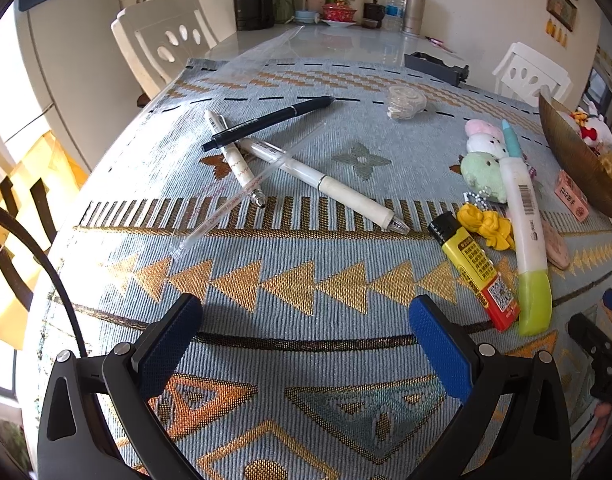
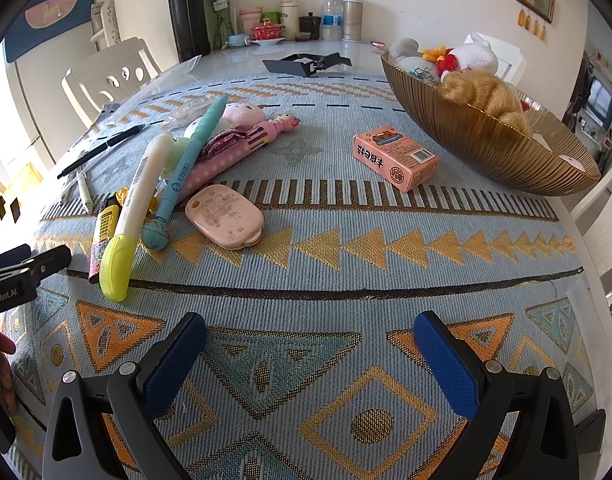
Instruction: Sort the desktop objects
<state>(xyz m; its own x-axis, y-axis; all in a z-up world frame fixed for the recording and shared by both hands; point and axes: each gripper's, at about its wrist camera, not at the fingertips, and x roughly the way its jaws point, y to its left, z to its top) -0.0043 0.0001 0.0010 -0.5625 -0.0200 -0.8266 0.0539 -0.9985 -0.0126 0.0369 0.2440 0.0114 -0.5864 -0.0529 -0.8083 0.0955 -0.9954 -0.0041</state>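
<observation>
My left gripper (image 1: 304, 320) is open and empty above the patterned cloth. Ahead of it lie a black pen (image 1: 266, 122), two white pens (image 1: 322, 182) and a clear ruler (image 1: 242, 196). To its right lie a yellow lighter (image 1: 474, 268), a white-and-green marker (image 1: 524, 232) and small plush toys (image 1: 482, 156). My right gripper (image 2: 310, 336) is open and empty. Ahead of it lie a pink oval case (image 2: 226, 216), a teal pen (image 2: 186, 172), a pink multicolour pen (image 2: 234, 152) and a pink box (image 2: 396, 158). A gold bowl (image 2: 498, 140) holds plush toys.
A dark tray (image 2: 306, 63) sits beyond the cloth. Bottles, jars and a red teapot (image 2: 268, 30) stand at the far wall. White chairs (image 1: 166, 40) stand around the table. The table edge runs along the left in the left wrist view.
</observation>
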